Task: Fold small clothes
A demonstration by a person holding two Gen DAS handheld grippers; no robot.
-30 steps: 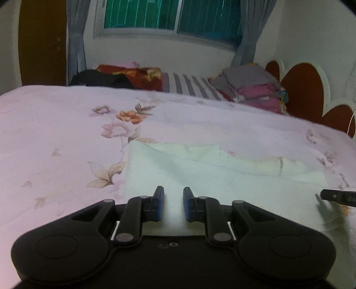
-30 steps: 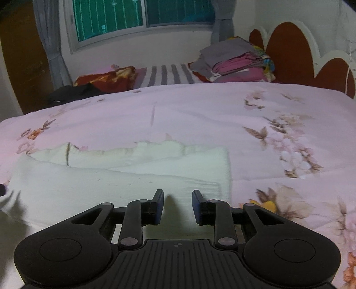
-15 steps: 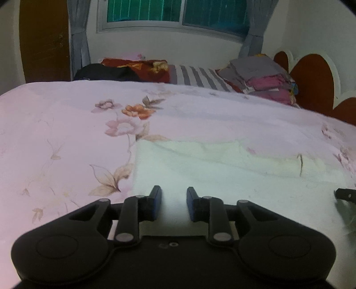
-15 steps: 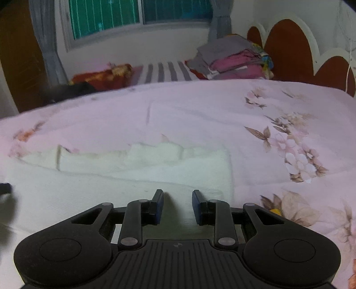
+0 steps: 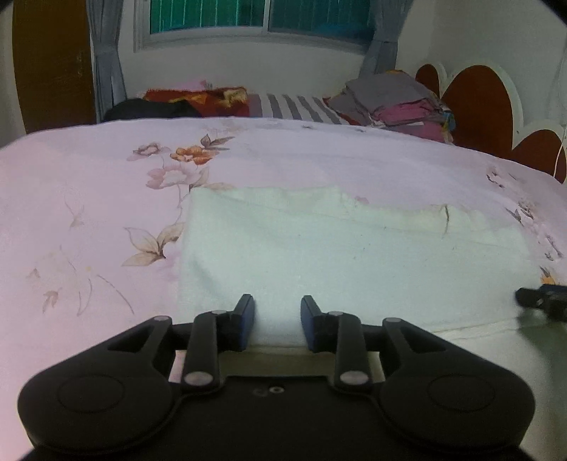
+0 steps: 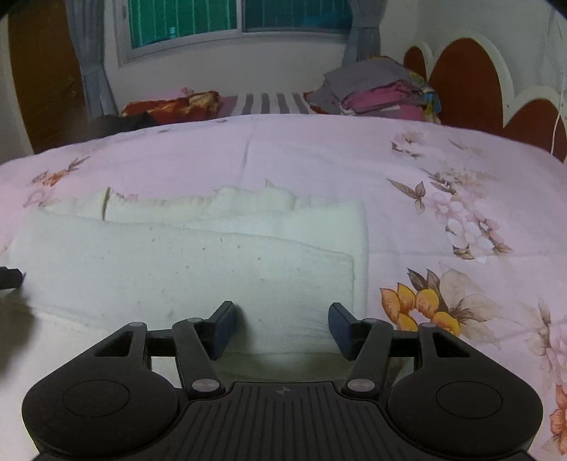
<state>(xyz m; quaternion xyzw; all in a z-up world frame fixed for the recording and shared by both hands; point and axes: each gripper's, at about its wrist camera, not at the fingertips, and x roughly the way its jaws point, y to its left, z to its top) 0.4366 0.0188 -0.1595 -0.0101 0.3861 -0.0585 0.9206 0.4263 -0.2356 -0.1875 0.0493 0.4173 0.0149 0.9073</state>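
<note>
Left gripper (image 5: 277, 321), right gripper (image 6: 281, 329) angled down over white cloth (image 5: 354, 262), opening.

A home bedroom: floral bedspread (image 5: 106, 198), scalloped headboard (image 6: 467, 81), curtained window (image 6: 234, 21) (perhaps barred).

Pink floral bedsheet (image 5: 106, 198) covers the bed, with a pile of folded clothes (image 6: 379, 92) by the red scalloped headboard (image 6: 464, 81) and a curtained window (image 5: 262, 17) behind.
</note>
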